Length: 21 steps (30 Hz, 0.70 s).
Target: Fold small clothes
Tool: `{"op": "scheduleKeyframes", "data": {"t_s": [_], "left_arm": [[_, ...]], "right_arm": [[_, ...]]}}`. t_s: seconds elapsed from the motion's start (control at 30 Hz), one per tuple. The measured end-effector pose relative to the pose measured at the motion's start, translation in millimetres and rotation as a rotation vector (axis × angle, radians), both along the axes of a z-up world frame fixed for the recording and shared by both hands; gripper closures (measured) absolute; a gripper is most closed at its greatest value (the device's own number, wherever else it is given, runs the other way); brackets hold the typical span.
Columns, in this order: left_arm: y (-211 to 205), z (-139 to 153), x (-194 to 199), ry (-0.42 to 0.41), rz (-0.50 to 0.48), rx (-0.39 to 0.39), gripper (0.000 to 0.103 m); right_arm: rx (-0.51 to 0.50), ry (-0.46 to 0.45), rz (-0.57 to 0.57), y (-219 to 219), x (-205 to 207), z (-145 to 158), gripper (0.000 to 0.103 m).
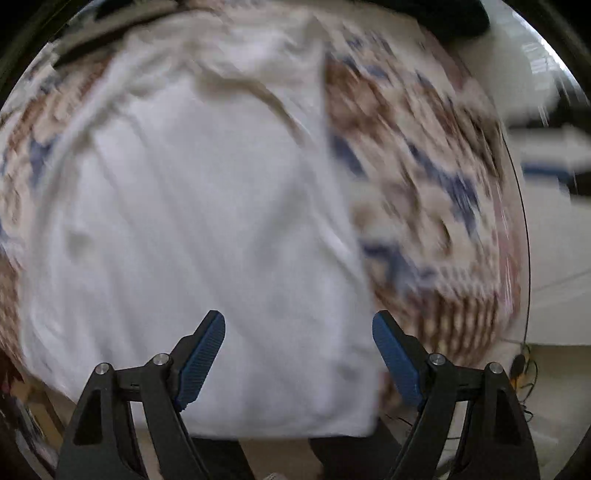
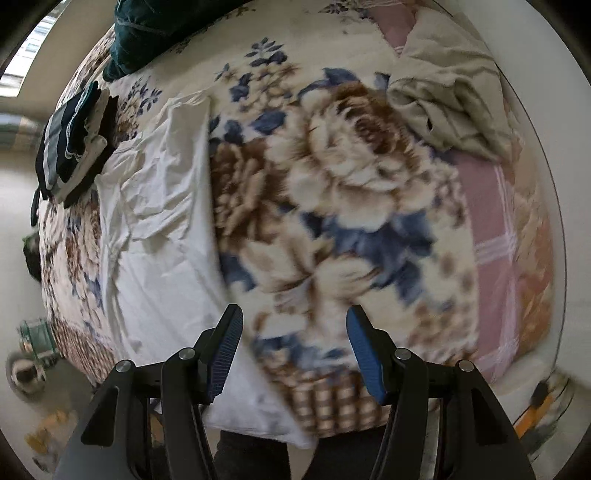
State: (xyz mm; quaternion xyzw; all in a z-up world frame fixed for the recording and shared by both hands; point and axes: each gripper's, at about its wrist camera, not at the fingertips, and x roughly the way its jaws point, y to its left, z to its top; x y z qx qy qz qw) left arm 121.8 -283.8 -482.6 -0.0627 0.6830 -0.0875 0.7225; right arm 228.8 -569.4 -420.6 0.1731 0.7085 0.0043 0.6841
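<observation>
A white garment (image 1: pixel 192 229) lies spread flat on the flowered blanket (image 1: pixel 424 192); the left wrist view is blurred. My left gripper (image 1: pixel 298 325) hovers above the garment's near right part, open, with nothing between its blue pads. In the right wrist view the same white garment (image 2: pixel 162 229) lies at the left, folded lengthwise with a straight right edge. My right gripper (image 2: pixel 294 319) hangs open over the flowered blanket (image 2: pixel 332 192) just right of that edge, holding nothing.
A stack of folded dark and white clothes (image 2: pixel 74 144) sits at the blanket's far left. A dark green garment (image 2: pixel 155 29) lies at the top. A crumpled beige cloth (image 2: pixel 454 96) sits at the upper right on pink bedding (image 2: pixel 487 236). The bed's near edge runs below both grippers.
</observation>
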Motion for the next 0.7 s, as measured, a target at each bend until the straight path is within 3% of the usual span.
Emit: {"op": "scheduleKeyframes", "data": {"t_s": [0.07, 0.17, 0.23, 0.33, 0.4, 0.47, 0.53, 0.63, 0.7], "left_arm": [[-28.3, -15.0, -16.7, 0.027, 0.002, 0.006, 0.022], [-52.1, -40.3, -32.7, 0.04, -0.005, 0.098, 0.022], [-58.5, -59.2, -39.0, 0.044, 0.007, 0.15, 0.022], [-60.0, -70.9, -46.7, 0.002, 0.028, 0.156, 0.024], [-60.1, -67.8, -51.9, -0.052, 0.023, 0.15, 0.042], [-56.6, -61.3, -56.8, -0.086, 0.026, 0.151, 0.08], [-49.2, -55.5, -59.2, -0.1, 0.057, 0.133, 0.1], [-26.9, -44.9, -61.0, -0.112, 0.113, 0.09, 0.101], [-15.0, -38.7, -63.2, -0.119, 0.137, 0.067, 0.101]], "right_arm": [[0.03, -0.007, 0.029, -7.3, 12.3, -12.8, 0.042], [0.101, -0.014, 0.069, -5.5, 38.6, -38.6, 0.042], [0.163, -0.024, 0.097, 6.2, 60.2, -58.5, 0.042], [0.258, -0.062, 0.132, 31.9, 101.6, -89.8, 0.042], [0.306, -0.076, 0.119, 45.7, 129.1, -105.1, 0.042], [0.342, -0.083, 0.113, 62.3, 159.3, -120.5, 0.042], [0.355, -0.085, 0.117, 78.5, 183.1, -133.0, 0.042], [0.369, -0.079, 0.099, 101.5, 214.3, -153.3, 0.044], [0.375, -0.088, 0.088, 110.6, 222.2, -159.8, 0.069]]}}
